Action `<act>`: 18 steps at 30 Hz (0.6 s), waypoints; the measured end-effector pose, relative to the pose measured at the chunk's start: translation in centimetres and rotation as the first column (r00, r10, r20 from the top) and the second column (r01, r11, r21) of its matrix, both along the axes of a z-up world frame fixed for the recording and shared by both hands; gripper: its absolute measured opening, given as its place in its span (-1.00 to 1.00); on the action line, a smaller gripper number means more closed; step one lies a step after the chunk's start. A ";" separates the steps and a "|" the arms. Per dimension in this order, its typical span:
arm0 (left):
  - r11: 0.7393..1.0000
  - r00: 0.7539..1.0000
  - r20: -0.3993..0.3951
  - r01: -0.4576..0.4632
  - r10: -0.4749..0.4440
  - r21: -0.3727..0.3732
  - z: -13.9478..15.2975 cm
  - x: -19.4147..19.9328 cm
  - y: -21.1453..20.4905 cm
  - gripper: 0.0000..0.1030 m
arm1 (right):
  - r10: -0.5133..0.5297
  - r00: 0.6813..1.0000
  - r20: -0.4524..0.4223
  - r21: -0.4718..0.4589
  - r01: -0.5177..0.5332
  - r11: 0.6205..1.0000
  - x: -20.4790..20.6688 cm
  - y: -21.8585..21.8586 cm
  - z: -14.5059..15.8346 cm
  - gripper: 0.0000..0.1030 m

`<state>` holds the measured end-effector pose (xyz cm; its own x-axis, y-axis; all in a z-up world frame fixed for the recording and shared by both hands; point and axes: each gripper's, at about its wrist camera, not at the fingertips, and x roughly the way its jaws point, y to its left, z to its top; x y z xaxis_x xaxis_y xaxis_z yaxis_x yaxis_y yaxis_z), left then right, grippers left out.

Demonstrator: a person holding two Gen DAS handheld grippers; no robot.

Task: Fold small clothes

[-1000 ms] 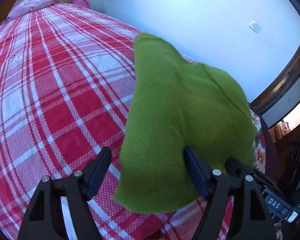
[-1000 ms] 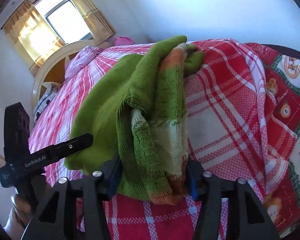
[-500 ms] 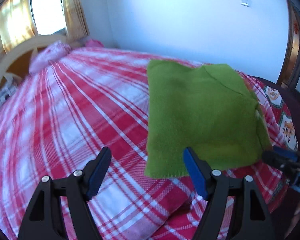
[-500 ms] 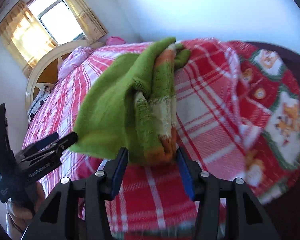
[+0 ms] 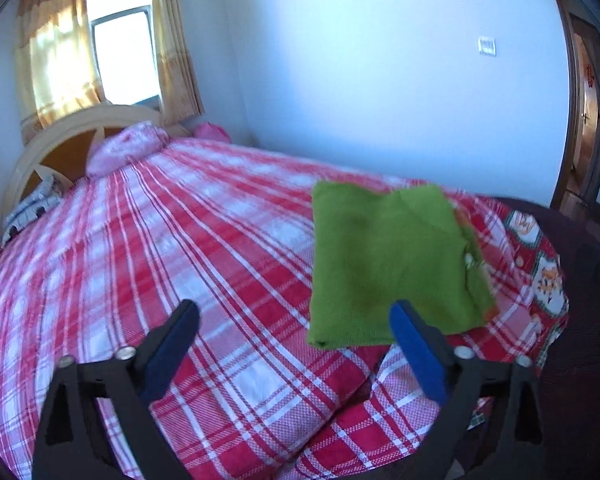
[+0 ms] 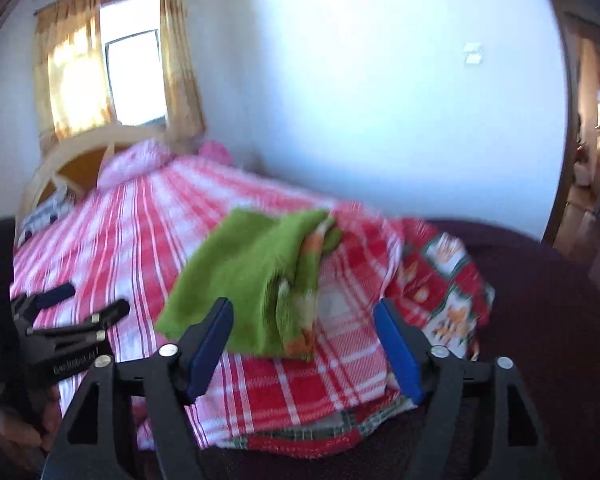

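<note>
Green sweater [image 5: 384, 264]: folded, flat on the plaid bedspread [image 5: 180, 260], near right corner.
Left gripper [image 5: 294, 330]: spread wide, empty, off the cloth.
Right gripper [image 6: 302, 336]: spread wide, empty.
Technique: likely folded; lift both away vertically, avoiding snagging the edges.
</note>
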<state>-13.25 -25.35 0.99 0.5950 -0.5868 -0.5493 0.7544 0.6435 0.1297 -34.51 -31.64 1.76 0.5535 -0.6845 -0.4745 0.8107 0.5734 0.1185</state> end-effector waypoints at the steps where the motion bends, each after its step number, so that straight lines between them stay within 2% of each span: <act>1: 1.000 1.000 0.022 -0.007 0.007 -0.016 0.6 -0.4 0.5 1.00 | -0.012 1.000 0.015 -0.021 0.012 1.000 0.0 0.3 0.4 0.53; 3: 0.999 0.999 0.052 -0.016 0.018 -0.037 1.6 -0.9 1.0 1.00 | -0.039 0.998 0.045 -0.063 0.042 0.997 -0.2 0.9 1.4 0.53; 9: 0.994 0.994 0.098 -0.035 0.045 -0.100 3.9 -1.8 2.8 1.00 | -0.054 0.992 0.114 -0.110 0.066 0.992 -0.7 2.3 3.6 0.54; 13: 0.992 0.984 0.161 -0.056 0.073 -0.109 4.7 -2.8 3.3 1.00 | -0.044 0.990 0.133 -0.175 0.067 0.982 -0.7 3.6 5.3 0.57; 18: 0.990 0.988 0.142 -0.038 0.058 -0.136 5.4 -3.0 4.0 1.00 | -0.026 0.988 0.153 -0.217 0.060 0.974 -0.8 4.7 6.4 0.66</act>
<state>-16.22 -21.36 6.37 0.6920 -0.6174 -0.3741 0.7015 0.6974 0.1467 -35.33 -26.92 8.16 0.5740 -0.7876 -0.2243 0.8180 0.5638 0.1137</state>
